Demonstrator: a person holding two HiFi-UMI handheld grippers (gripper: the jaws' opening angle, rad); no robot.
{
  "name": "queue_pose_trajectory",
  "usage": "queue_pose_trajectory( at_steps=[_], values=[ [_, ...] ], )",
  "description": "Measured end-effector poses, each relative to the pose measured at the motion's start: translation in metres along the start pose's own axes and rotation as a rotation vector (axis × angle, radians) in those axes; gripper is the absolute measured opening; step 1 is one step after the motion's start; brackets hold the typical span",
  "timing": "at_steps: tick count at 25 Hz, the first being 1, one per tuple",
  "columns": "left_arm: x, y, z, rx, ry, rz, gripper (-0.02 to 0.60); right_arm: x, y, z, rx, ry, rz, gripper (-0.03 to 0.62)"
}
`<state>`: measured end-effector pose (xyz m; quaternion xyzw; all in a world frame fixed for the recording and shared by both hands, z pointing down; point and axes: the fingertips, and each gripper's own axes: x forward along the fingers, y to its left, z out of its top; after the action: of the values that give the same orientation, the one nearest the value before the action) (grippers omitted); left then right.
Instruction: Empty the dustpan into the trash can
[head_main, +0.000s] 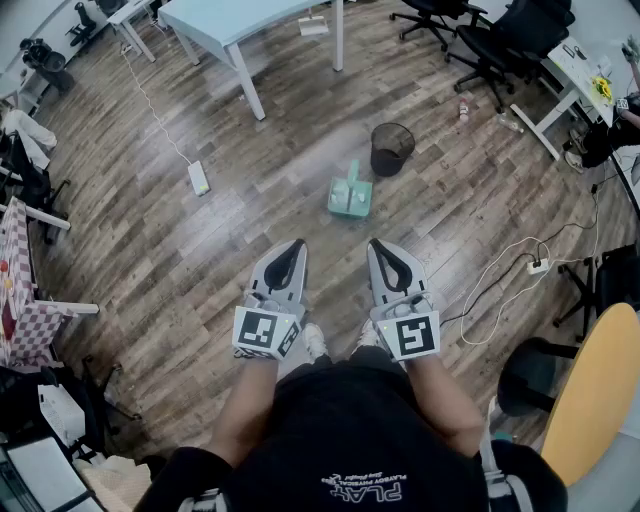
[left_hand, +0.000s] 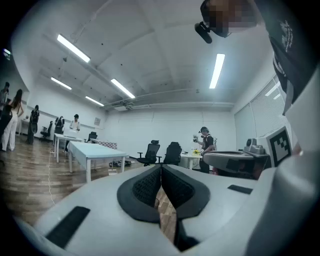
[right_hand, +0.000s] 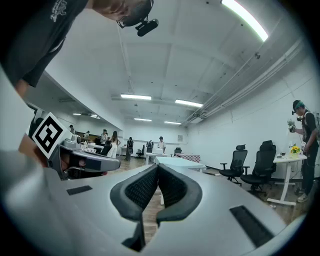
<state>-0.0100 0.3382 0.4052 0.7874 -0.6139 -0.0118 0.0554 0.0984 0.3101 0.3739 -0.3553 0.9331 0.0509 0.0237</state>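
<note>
dustpan (head_main: 350, 196), a green one, lies on the wood floor (head_main: 250, 225) ahead of the person. it is just beside the black mesh trash can (head_main: 391, 148), which stands upright a little beyond it to the right. what looks like its handle sticks up at the far side; whether it holds any dirt is too small to tell.

the left gripper (head_main: 296, 244) and the right gripper (head_main: 377, 244) are held level, side by side close to the body and well apart from the dustpan. each has its jaws pressed together with nothing between them. the gripper views look across the room and show neither dustpan nor can.

the step in hand looks like the approach. to do it well, walk in, mind the white cable (head_main: 498, 272) on the floor to the right, and spread one gripper's jaws before reaching down. close squarely on the handle, not the thin rim. lift with the pan kept level so nothing slides off, carry it the short way over the can's mouth, then tip slowly and low.
</note>
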Motion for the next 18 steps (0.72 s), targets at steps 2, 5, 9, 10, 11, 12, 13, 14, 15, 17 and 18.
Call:
queue_pose_trajectory(
  at_steps=[2, 5, 9, 10, 11, 12, 13, 14, 15, 17, 18],
  values=[
    [-0.006, 0.006, 0.001, 0.011, -0.001, -0.003, 0.023, 0.002, 0.008, -0.001, -0.003, 0.004, -0.002, 0.025],
    [-0.012, 0.015, 0.001, 0.024, 0.005, -0.008, 0.023, 0.005, 0.019, -0.003, -0.008, 0.01, -0.01, 0.025],
    [-0.014, 0.033, -0.004, 0.031, 0.009, -0.016, 0.023, 0.012, 0.033, -0.006, -0.01, 0.021, -0.03, 0.025],
    [-0.016, 0.039, -0.003, 0.024, 0.006, -0.016, 0.023, 0.014, 0.037, -0.006, -0.011, 0.023, -0.039, 0.025],
    [-0.019, 0.047, 0.0, 0.016, 0.001, -0.015, 0.023, 0.017, 0.041, -0.005, -0.01, 0.024, -0.049, 0.025],
    [-0.023, 0.054, 0.004, 0.01, -0.006, -0.013, 0.023, 0.021, 0.044, -0.005, -0.007, 0.027, -0.058, 0.025],
    [-0.026, 0.059, 0.007, 0.008, -0.013, -0.012, 0.023, 0.023, 0.046, -0.004, -0.007, 0.033, -0.068, 0.025],
    [-0.027, 0.063, 0.01, 0.009, -0.019, -0.014, 0.023, 0.025, 0.045, -0.005, -0.009, 0.041, -0.079, 0.025],
    [-0.027, 0.065, 0.011, 0.01, -0.022, -0.017, 0.023, 0.026, 0.043, -0.007, -0.014, 0.052, -0.088, 0.026],
    [-0.027, 0.068, 0.009, 0.013, -0.021, -0.026, 0.023, 0.028, 0.039, -0.011, -0.01, 0.066, -0.111, 0.026],
    [-0.027, 0.07, 0.008, 0.014, -0.02, -0.031, 0.023, 0.03, 0.037, -0.013, -0.003, 0.071, -0.122, 0.026]
  ],
)
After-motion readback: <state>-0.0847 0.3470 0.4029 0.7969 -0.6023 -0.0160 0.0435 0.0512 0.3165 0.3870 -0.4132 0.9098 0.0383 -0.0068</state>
